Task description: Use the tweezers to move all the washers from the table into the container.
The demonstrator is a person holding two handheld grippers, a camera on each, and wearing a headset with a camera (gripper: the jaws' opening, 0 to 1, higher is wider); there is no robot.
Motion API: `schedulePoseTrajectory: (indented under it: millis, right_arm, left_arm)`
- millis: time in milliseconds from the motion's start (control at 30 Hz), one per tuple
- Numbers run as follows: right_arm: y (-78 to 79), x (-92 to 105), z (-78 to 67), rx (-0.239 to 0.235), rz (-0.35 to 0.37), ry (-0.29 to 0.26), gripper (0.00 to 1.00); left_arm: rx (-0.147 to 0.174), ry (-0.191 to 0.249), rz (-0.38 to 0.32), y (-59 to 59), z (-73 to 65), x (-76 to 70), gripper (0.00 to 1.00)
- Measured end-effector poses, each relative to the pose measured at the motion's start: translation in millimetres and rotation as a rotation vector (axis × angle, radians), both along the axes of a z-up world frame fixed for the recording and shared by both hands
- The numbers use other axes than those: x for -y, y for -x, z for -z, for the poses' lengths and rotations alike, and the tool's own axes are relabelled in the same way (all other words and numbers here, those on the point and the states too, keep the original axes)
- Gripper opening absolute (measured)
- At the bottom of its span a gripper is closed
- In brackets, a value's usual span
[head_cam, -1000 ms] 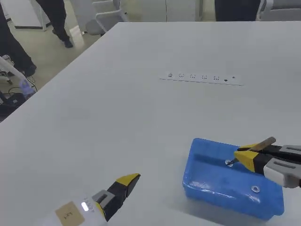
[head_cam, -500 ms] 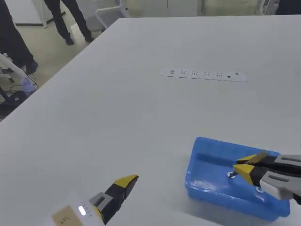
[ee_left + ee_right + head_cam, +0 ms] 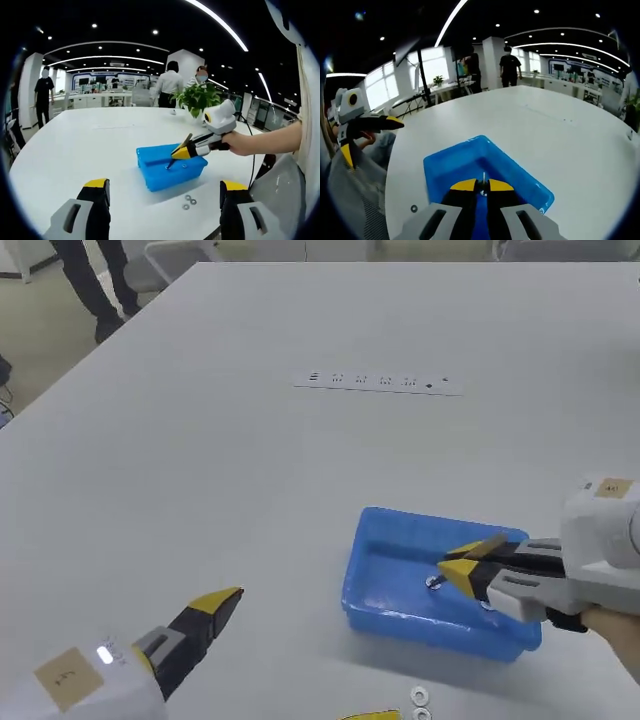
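Right gripper (image 3: pixel 458 565) clamped on tweezers (image 3: pixel 483 179), washer (image 3: pixel 433 583) at tip over container (image 3: pixel 420 625). Left gripper (image 3: pixel 163 184) jaws apart, idle. At least 2 washers (image 3: pixel 419 697) left on worktop (image 3: pixel 250 460): unfinished.

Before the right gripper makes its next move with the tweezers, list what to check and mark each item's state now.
1. Right gripper shut on the tweezers: ok.
2. Tweezer tip inside the rim of the blue container: ok.
3. Washer at the tip pinched rather than lying on the container floor: cannot tell.
4. Left gripper open and well away from the container: ok.
5. All washers off the table: not ok. At least two loose washers lie by the container's near side.
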State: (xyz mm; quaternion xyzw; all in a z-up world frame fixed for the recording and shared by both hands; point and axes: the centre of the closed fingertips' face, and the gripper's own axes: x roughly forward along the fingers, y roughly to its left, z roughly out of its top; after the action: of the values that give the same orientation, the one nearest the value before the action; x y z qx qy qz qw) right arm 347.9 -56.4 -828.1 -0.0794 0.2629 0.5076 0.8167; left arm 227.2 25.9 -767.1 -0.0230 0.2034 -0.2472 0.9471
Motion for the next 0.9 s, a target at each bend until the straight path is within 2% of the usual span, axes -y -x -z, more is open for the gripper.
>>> schedulePoseTrajectory:
  millis: [33, 200, 333, 467, 500, 533, 567, 600, 633, 700, 800, 833, 900]
  right_arm:
    - [0.9, 1.1, -0.3, -0.023, 0.026, -0.021, 0.03]
    - [-3.5, 14.5, -9.9, -0.04, 0.106, -0.071, 0.03]
    - [-6.0, 27.7, -9.7, -0.052, 0.148, -0.026, 0.03]
    - [-0.1, 26.0, -5.8, -0.084, 0.126, 0.014, 0.03]
    - [2.4, 25.9, -1.1, -0.086, 0.108, 0.056, 0.03]
    - [3.2, 25.9, 0.0, -0.085, 0.1, 0.07, 0.03]
    - [5.2, 24.2, 1.8, -0.072, 0.075, 0.109, 0.03]
    - [4.7, 20.2, -0.8, -0.056, 0.064, 0.121, 0.03]
    - [6.1, 19.6, 1.4, -0.054, 0.041, 0.165, 0.03]
    - [5.9, 12.0, 0.9, -0.033, 0.003, 0.201, 0.03]
    - [4.4, 4.4, 1.4, -0.001, -0.019, 0.214, 0.03]
    - [5.4, 3.6, 2.5, 0.011, -0.021, 0.207, 0.04]
    - [4.6, 4.5, 3.5, 0.038, -0.012, 0.189, 0.04]
  left_arm:
    - [-0.002, -0.004, 0.003, 0.3, 0.6, 0.6, 0.93]
    - [-0.014, 0.003, 0.003, 0.7, 2.4, 0.3, 0.92]
    - [-0.019, 0.015, 0.004, 0.8, 2.3, 0.7, 0.92]
    - [-0.013, 0.02, 0.004, 0.5, 1.1, 0.1, 0.91]
    - [-0.014, 0.024, 0.005, 0.6, 1.0, 0.3, 0.91]
    - [-0.015, 0.028, 0.007, 0.7, 1.2, 0.4, 0.91]
    - [-0.017, 0.028, 0.007, 0.9, 1.5, 0.3, 0.91]
    - [-0.017, 0.027, 0.007, 0.9, 1.7, 0.2, 0.91]
    - [-0.017, 0.026, 0.006, 1.0, 1.8, -0.2, 0.91]
    - [-0.014, 0.021, 0.004, 0.9, 1.8, -0.9, 0.91]
    - [-0.009, 0.031, 0.005, 1.3, 0.1, -0.8, 0.9]
    - [0.004, 0.052, 0.004, 1.2, -4.2, -0.2, 0.9]
    - [0.029, 0.062, -0.004, 0.4, -9.2, -1.7, 0.9]
